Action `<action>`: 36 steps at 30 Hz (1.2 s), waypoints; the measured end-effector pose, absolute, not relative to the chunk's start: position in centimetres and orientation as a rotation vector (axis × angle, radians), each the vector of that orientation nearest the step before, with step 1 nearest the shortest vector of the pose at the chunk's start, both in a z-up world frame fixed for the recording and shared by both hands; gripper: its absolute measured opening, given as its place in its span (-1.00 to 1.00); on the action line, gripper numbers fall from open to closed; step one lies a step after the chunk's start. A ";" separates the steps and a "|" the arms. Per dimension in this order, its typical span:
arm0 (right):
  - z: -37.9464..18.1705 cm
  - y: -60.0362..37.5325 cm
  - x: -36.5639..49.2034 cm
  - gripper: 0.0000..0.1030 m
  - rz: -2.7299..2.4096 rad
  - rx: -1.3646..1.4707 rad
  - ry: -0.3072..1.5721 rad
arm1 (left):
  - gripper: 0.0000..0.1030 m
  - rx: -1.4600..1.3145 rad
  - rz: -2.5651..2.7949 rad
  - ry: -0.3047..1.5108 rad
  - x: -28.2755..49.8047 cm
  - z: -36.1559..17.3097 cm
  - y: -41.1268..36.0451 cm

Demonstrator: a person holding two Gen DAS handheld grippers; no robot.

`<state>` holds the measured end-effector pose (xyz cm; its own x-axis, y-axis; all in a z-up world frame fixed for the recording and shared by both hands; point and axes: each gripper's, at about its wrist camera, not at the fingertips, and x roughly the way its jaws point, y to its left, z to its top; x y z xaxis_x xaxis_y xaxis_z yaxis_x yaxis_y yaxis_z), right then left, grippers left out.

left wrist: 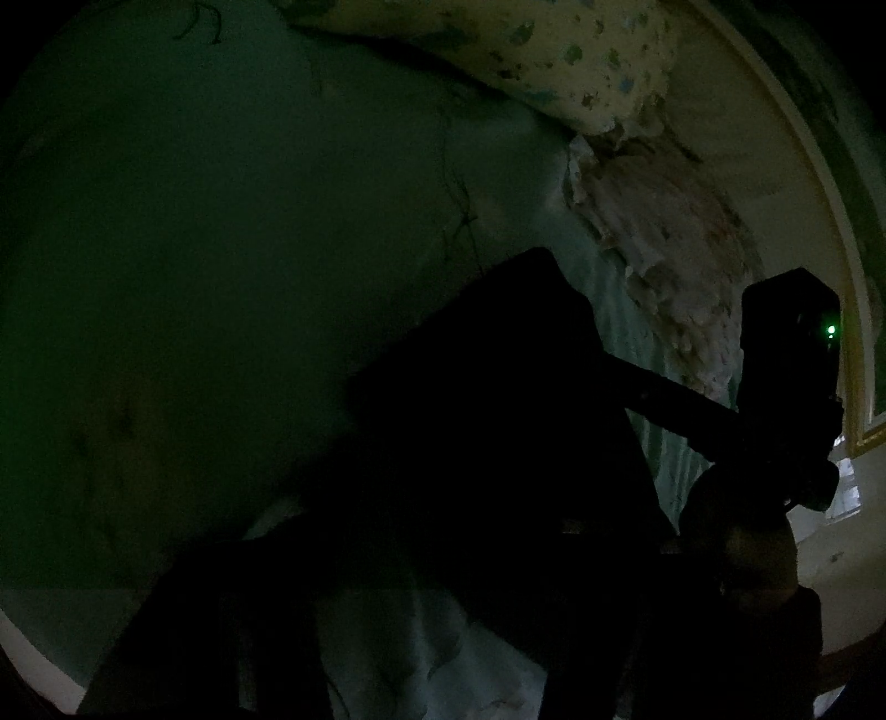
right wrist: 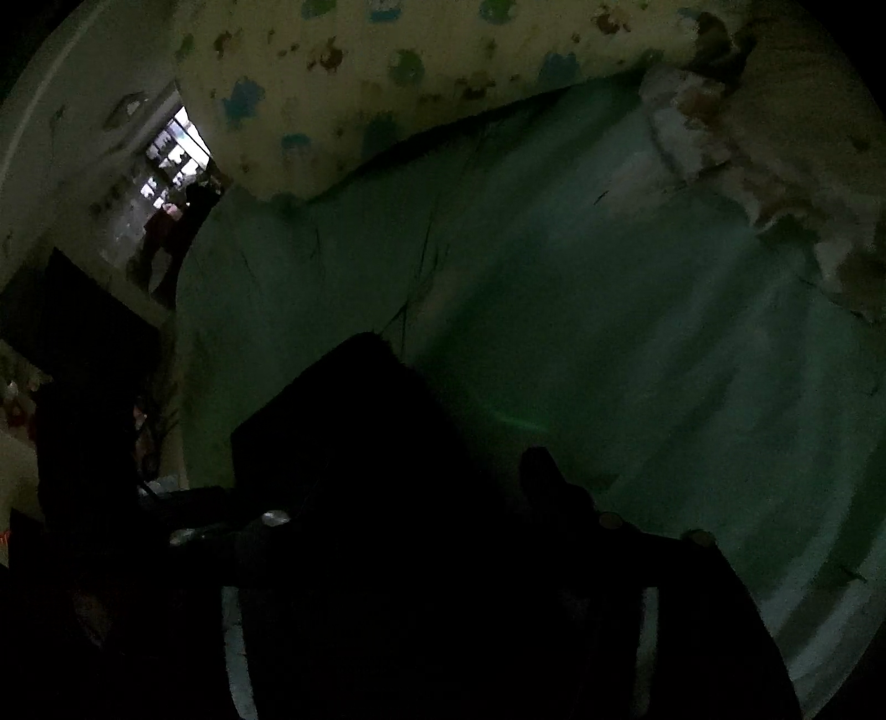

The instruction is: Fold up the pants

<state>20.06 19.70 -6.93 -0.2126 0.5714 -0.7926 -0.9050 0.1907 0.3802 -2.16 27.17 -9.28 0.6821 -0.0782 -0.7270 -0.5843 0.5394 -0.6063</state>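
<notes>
The scene is very dark. The black pants hang as a dark folded mass over the pale green bed sheet in the left wrist view. They also fill the lower middle of the right wrist view. My right gripper shows in the left wrist view as a dark bar reaching from the right into the pants' edge, its body carrying a green light. My left gripper's own fingers merge with the black cloth at the bottom. In the right wrist view one dark finger shows beside the cloth. Jaw gaps are hidden.
A yellow pillow with a blue and brown print lies at the head of the bed, also in the left wrist view. A crumpled pale blanket lies beside it. A bright doorway and dark furniture are at the left.
</notes>
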 end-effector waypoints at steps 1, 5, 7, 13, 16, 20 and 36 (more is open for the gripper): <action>-7.0 19.8 20.0 -0.04 1.422 -0.396 1.121 | -0.36 -0.969 0.338 0.784 -2.1 -9.4 27.2; -6.9 19.7 19.5 -0.37 1.437 -0.371 1.111 | -0.53 -0.944 0.331 0.782 -2.0 -9.1 26.9; -6.5 19.3 19.3 -0.49 1.436 -0.362 1.089 | -0.60 -0.932 0.328 0.776 -1.8 -8.6 26.8; -4.1 16.2 19.2 -0.83 1.415 -0.269 1.025 | -0.67 -0.874 0.284 0.722 -1.9 -5.1 24.9; -2.3 13.3 19.9 -0.86 1.412 -0.170 0.998 | -0.68 -0.827 0.237 0.688 -2.0 -3.0 23.3; -0.3 9.2 20.4 -0.87 1.413 -0.059 0.964 | -0.69 -0.762 0.181 0.654 -1.6 -0.1 20.6; 3.9 -2.1 18.6 -0.89 1.332 0.123 0.808 | -0.69 -0.606 -0.039 0.621 -0.2 5.6 9.9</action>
